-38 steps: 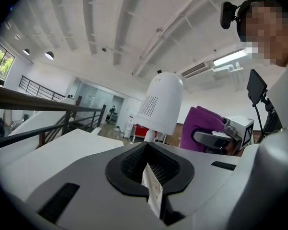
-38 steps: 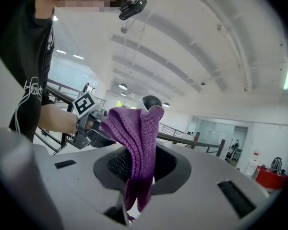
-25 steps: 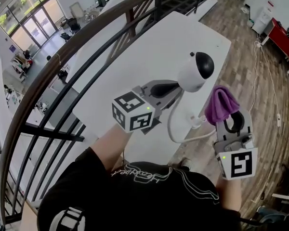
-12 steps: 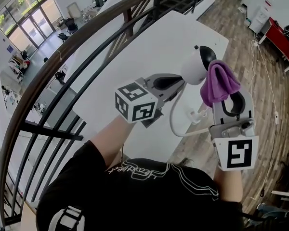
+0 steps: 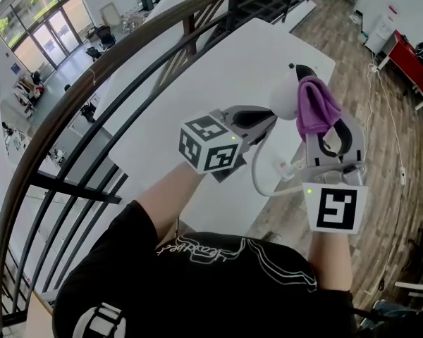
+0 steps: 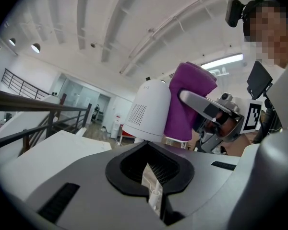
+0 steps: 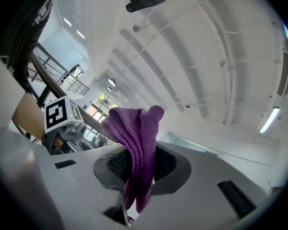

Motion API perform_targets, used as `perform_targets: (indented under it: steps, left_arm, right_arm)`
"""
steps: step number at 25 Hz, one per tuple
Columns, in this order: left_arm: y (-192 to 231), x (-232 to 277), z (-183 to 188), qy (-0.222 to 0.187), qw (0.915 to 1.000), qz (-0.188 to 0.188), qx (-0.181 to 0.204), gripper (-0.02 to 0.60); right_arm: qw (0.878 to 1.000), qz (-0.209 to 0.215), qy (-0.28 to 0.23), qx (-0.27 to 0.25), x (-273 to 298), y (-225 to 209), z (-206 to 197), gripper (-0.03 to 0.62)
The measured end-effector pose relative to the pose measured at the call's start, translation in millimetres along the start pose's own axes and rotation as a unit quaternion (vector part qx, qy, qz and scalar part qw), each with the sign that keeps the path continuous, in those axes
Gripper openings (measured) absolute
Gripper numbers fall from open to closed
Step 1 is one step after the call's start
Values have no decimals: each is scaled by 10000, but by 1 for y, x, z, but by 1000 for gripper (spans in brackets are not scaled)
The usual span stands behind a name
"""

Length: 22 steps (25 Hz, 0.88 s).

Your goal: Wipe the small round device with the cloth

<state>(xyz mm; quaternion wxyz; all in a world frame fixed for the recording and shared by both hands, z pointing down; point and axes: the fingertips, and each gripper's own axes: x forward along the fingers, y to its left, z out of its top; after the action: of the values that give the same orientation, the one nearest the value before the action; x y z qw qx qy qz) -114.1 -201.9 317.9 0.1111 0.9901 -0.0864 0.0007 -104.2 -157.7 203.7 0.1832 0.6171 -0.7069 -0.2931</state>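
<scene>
Left tool (image 5: 270,120) clamped on base of white round camera (image 5: 285,97); right tool (image 5: 329,128) grips purple cloth (image 5: 314,104), touching camera's side.

place: open-plan office, mezzanine | signs: black railing (image 5: 106,65), white table (image 5: 197,97), desks (image 5: 29,90) below (glass entrance doors (image 5: 53,28))

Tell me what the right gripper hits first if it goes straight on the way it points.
The device. The right gripper points at its rounded side, and the cloth in its jaws already looks pressed against it. Depth is unclear, so contact is likely, not certain.
</scene>
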Motion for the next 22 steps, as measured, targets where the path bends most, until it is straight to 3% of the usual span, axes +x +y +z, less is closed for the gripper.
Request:
perform_targets:
  steps: [5,15,22]
  left_arm:
    - [-2,-2,-1,69,9999,-23,112,8]
    - [1,0,-1,134,9998,-96,92,8]
    - [1,-5,-5,87,9998,-167,52,8]
  right_arm:
    - [9975,-140,363,-582,2,13,-2,61]
    - [9913,-238,699,-1087,11,29,-5,61]
    - [9889,-29,840,-1229,13,55,-13,61]
